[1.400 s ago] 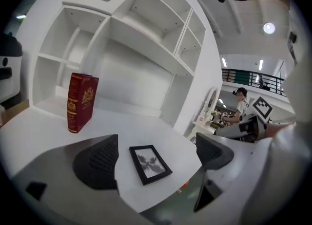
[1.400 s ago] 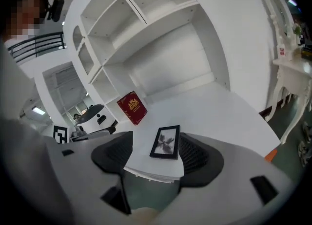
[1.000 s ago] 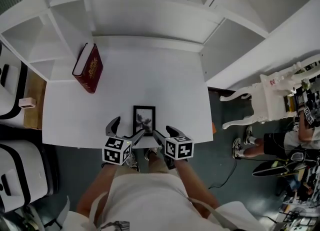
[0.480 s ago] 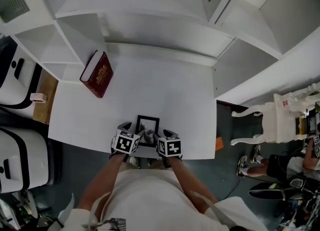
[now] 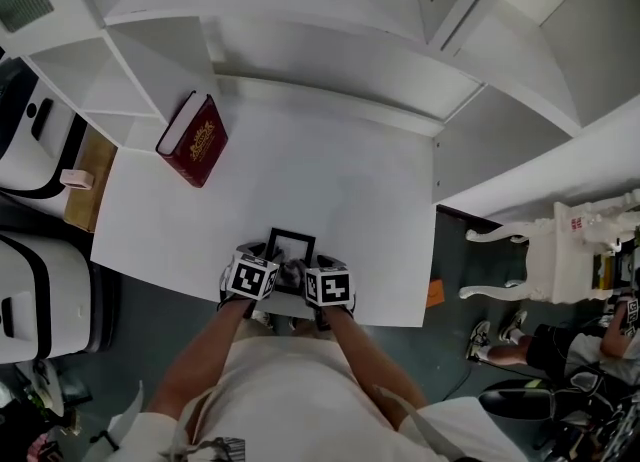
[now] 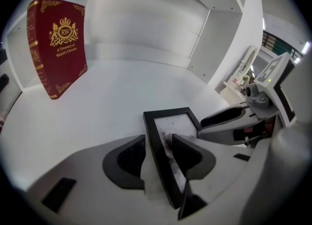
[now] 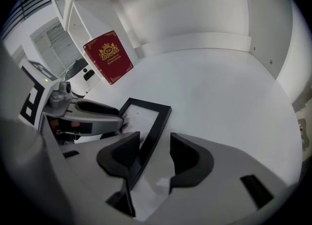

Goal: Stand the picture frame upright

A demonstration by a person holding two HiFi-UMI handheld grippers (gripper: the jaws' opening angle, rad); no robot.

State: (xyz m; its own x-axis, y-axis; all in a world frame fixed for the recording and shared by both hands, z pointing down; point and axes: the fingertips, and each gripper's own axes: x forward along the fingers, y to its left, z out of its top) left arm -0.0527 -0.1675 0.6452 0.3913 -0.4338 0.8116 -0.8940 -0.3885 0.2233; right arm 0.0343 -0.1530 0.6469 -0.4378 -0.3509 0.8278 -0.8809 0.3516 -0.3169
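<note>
A black picture frame [image 5: 290, 244] lies flat on the white table [image 5: 330, 180], close to its front edge. My left gripper [image 5: 271, 262] points steeply down with the frame's left bar [image 6: 157, 146] between its jaws. These have just been closing, but a gap still shows beside the bar. My right gripper [image 5: 309, 268] straddles the right bar [image 7: 153, 131] the same way; its jaws [image 7: 155, 153] have also been closing, and its outer finger stands off the bar. Each gripper shows in the other's view, tips over the glass.
A dark red book [image 5: 195, 138] leans upright at the table's back left, against the white shelf unit [image 5: 150, 80]. More shelf compartments rise behind and to the right. A white chair [image 5: 560, 250] stands on the floor at the right, white equipment [image 5: 30, 290] at the left.
Both grippers have come down onto the frame from just above the table's front edge. Their jaws have narrowed around its two side bars. The frame has not moved.
</note>
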